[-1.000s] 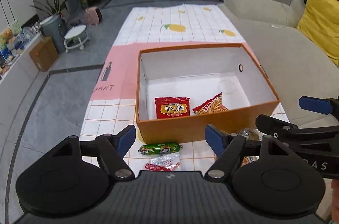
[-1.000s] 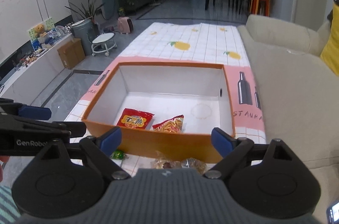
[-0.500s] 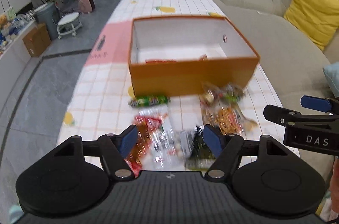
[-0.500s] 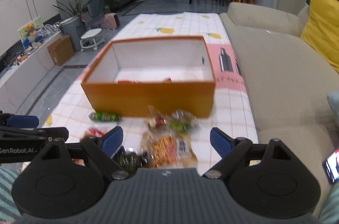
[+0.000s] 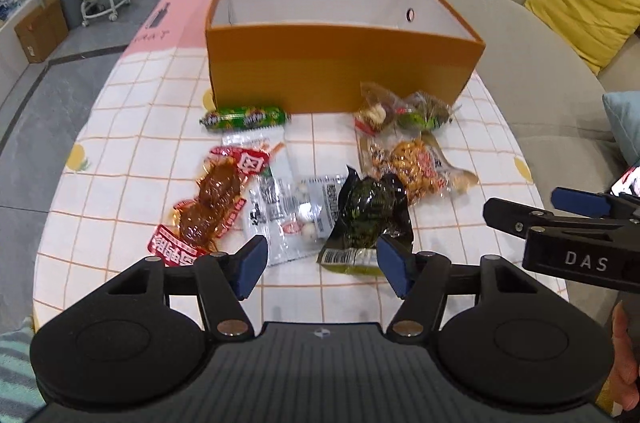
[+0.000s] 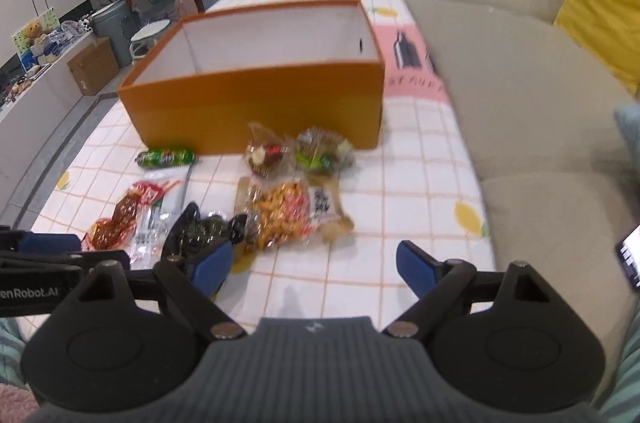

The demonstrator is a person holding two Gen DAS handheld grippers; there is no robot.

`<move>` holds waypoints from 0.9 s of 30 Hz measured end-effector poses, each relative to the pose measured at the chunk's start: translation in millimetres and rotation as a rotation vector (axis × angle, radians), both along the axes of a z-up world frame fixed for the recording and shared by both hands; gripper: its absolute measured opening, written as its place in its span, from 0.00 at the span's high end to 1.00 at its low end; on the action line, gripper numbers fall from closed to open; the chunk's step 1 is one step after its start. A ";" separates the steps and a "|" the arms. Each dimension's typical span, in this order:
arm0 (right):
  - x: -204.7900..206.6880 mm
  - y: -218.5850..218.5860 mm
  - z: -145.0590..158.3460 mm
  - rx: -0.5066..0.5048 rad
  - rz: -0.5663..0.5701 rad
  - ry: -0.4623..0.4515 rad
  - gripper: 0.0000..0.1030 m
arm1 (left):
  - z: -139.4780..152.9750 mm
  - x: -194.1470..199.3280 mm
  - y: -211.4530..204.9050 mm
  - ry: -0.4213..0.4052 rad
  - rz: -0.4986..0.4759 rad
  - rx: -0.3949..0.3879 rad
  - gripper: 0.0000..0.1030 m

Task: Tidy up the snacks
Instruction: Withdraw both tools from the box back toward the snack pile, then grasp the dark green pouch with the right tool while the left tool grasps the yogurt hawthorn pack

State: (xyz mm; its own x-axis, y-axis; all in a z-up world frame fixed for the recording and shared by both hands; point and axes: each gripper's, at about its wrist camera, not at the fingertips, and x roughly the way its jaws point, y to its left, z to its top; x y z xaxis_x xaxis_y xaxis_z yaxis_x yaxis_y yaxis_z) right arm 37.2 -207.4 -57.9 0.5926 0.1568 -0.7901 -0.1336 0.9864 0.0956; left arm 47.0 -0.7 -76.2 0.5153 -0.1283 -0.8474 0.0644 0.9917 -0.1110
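Hovering left tool (image 5: 320, 265) and right tool (image 6: 314, 267) agape, empty | crinkled bright snack packets (image 5: 316, 179) beside orange box (image 5: 340, 79)

Desk (image 5: 120, 127): carries the box (image 5: 340, 79) at mid-depth, open side up, and a loose cluster of snack packets on the near side of it.
Sausage stick (image 5: 245, 117): lies crosswise just before the box's near wall, toward its left end.
Knotted bag of mixed sweets (image 5: 402, 109): just before the same wall, toward its right end.
Bag of fried snacks (image 5: 412, 167): nearer than the sweets bag, partly under the dark pouch's far edge.
Dark pouch (image 5: 370, 219): nearest of the right group.
Clear packets (image 5: 288, 207): left of the dark pouch, touching it.
Meat packet (image 5: 212, 199): leftmost, overlapping the clear packets.
Sofa (image 5: 532, 63): runs along the desk's right side.
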 end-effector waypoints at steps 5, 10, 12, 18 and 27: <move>6.9 5.3 -15.7 0.013 0.013 0.046 0.23 | -9.9 7.2 2.2 0.017 -0.008 -0.032 0.34; 16.1 12.5 -24.0 0.089 0.044 0.087 0.29 | -19.2 16.3 11.7 0.038 0.015 -0.015 0.36; 19.2 18.9 -28.0 0.108 0.060 0.100 0.29 | -20.9 19.8 18.1 0.046 0.036 -0.005 0.39; 32.4 40.1 -35.7 0.165 0.089 0.132 0.23 | -26.5 28.1 32.8 0.061 0.086 0.016 0.42; 52.1 64.8 -54.3 0.192 0.084 0.195 0.19 | -31.9 38.2 42.7 0.084 0.131 0.048 0.46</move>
